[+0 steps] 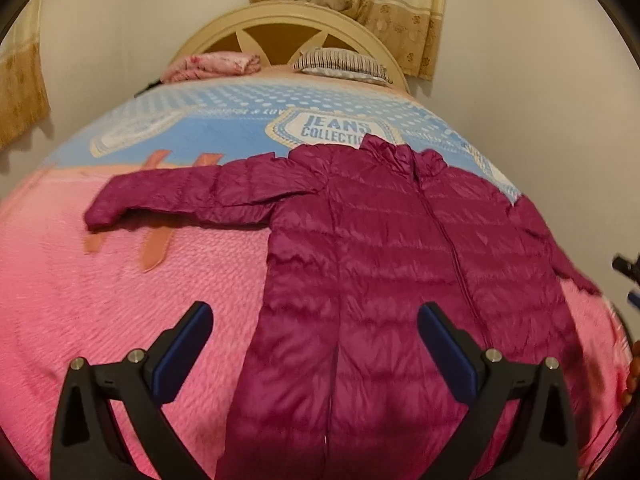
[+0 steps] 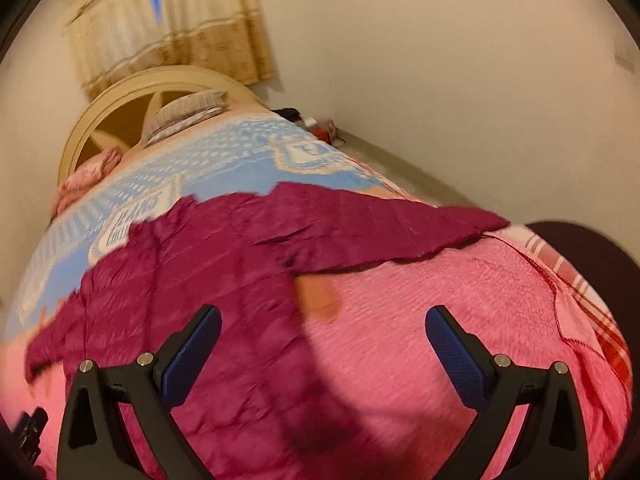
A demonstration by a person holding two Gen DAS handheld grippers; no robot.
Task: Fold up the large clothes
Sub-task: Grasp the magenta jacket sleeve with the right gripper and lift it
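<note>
Jacket (image 1: 400,264), magenta quilted puffer, lay flat and zipped, front up, on the bed (image 1: 100,320), collar toward the headboard (image 1: 280,20), hem nearest the cameras. One sleeve (image 1: 180,196) stretched out sideways over the pink blanket; the other sleeve (image 2: 380,224) reached toward the bed edge in the right wrist view. Left hand-held gripper (image 1: 314,344) hovered above the lower hem area, jaws spread wide, nothing held. Right hand-held gripper (image 2: 322,348) hovered over the jacket's side and bare blanket, jaws also wide apart and empty. Folding looked not yet started; no crease or fold visible. Risks, as judgement: slick puffy fabric could slip from a shallow pinch, so a sleeve fold might spring back. Pinching too deep could catch the fuzzy blanket with the jacket and drag it. The right sleeve sat close to the bed edge and could slide off if tugged outward. Right view was motion-blurred, so exact height was unclear.
</note>
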